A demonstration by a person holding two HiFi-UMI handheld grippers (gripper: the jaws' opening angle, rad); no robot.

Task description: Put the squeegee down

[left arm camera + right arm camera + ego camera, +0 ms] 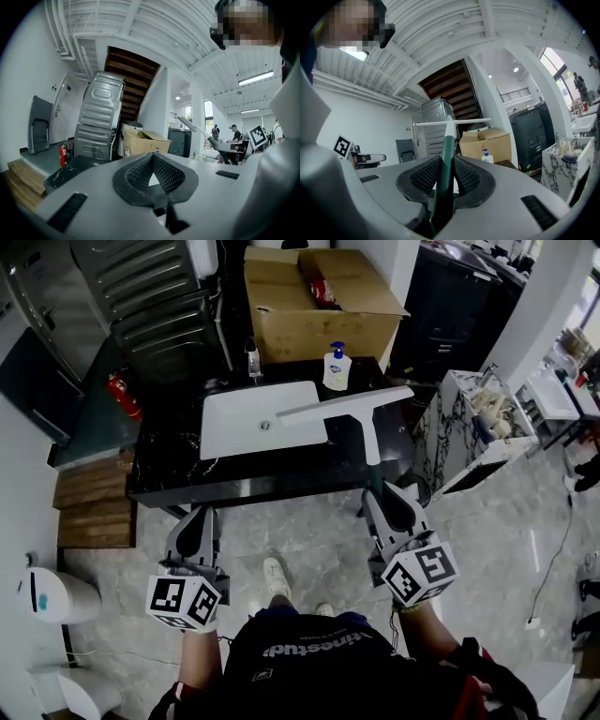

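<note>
The squeegee (342, 406) has a white blade and a long handle, and it hangs above the black counter (169, 479) over the right edge of the white sink (234, 423). My right gripper (385, 501) is shut on the dark lower end of the handle, below the counter's front edge. In the right gripper view the squeegee (448, 140) runs straight out between the pads of my right gripper (445, 174), its blade crosswise at the far end. My left gripper (199, 521) is level at the counter's left front with nothing in it. Seen from its own view, the left gripper (152, 174) has its pads meeting at the tips.
A soap bottle (337, 368) and a tap (252, 360) stand behind the sink. A cardboard box (309, 324) sits at the back. A marble stand (469, 427) is to the right, and a wooden step (89, 502) and a fire extinguisher (123, 395) are to the left.
</note>
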